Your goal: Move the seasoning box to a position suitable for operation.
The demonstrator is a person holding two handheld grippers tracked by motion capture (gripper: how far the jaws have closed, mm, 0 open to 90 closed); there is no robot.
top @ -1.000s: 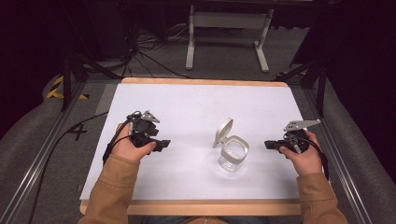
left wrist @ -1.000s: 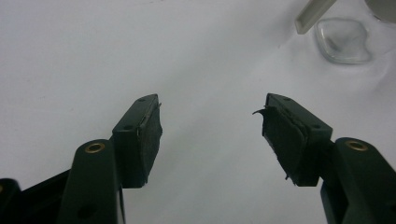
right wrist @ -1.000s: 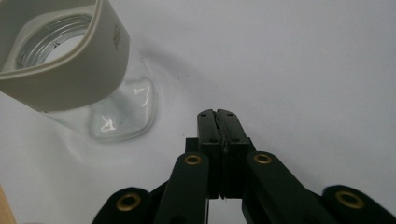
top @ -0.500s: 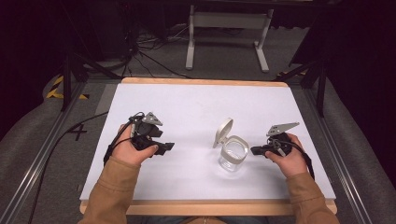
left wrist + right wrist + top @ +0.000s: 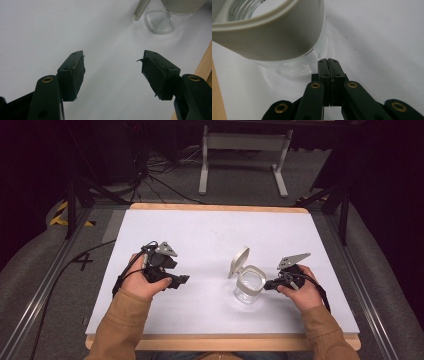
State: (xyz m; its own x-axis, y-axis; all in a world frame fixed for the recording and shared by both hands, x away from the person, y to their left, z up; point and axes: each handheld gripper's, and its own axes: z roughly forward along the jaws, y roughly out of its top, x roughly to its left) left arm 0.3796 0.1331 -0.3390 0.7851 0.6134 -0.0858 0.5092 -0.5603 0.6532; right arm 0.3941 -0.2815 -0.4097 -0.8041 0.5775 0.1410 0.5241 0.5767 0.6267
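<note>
Just beyond the tips of the right gripper (image 5: 269, 284): a clear glass jar (image 5: 249, 285), upright on the white table top (image 5: 200, 235). Fitted with a white collar (image 5: 274, 37) around the mouth and a white flip lid (image 5: 239, 261) hinged open, tilted up on the far-left side of the jar. Right gripper (image 5: 328, 62) closed with its jaws pressed flat together and nothing between them, tips close to the jar's glass wall just under the collar; contact with the glass impossible to judge. Held from behind by the right hand (image 5: 300, 292), tan sleeve (image 5: 325, 335) coming up from the near edge of the table, grey plate raised above the gripper body.

Well off to the left of the jar: left gripper (image 5: 182, 280), held by the left hand (image 5: 142, 282), pointed to the right toward the jar with bare table between. Left gripper (image 5: 112, 72) spread wide, empty, black pads (image 5: 78, 72) facing each other over the white surface. Ahead of these jaws and to their right, the base of the jar (image 5: 160, 21) and the edge of the lid (image 5: 141, 10), well apart from the tips. At that gripper's right, the wooden table edge (image 5: 203, 65).

Beyond the table's far side, dark floor with cables (image 5: 150, 175) and a white metal stand (image 5: 245, 150).
</note>
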